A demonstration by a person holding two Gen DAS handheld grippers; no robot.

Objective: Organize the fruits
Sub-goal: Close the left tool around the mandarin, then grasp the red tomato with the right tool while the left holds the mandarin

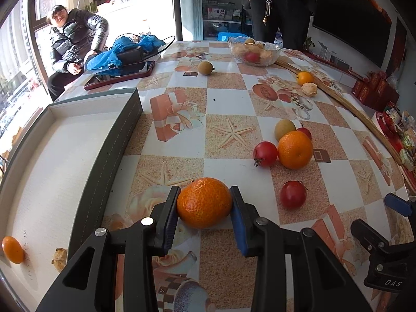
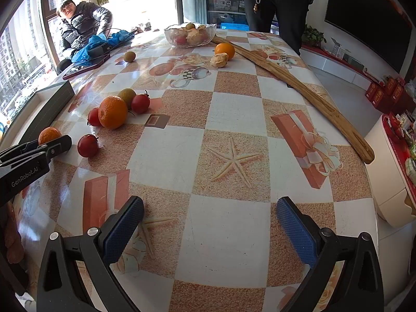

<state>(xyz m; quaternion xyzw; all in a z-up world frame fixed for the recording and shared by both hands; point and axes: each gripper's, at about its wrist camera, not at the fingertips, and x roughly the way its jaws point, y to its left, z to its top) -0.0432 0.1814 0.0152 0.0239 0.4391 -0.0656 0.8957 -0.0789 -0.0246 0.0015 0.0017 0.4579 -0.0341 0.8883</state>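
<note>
The left gripper [image 1: 204,202] has its jaws clenched on a mandarin orange [image 1: 204,202] that sits on the bench [image 1: 228,96], both pads against its sides. At 9 o'clock from it lies the grey box [image 1: 109,153], holding a small orange fruit [image 1: 12,249] and a walnut [image 1: 59,258]. At 2 o'clock cluster three red fruits, a larger orange [image 1: 295,149] and a brownish-green fruit [image 1: 284,129]. A glass bowl [image 1: 254,50] of fruit stands at 12 o'clock. The right gripper [image 2: 210,223] hangs over bare bench, jaws released and empty.
</note>
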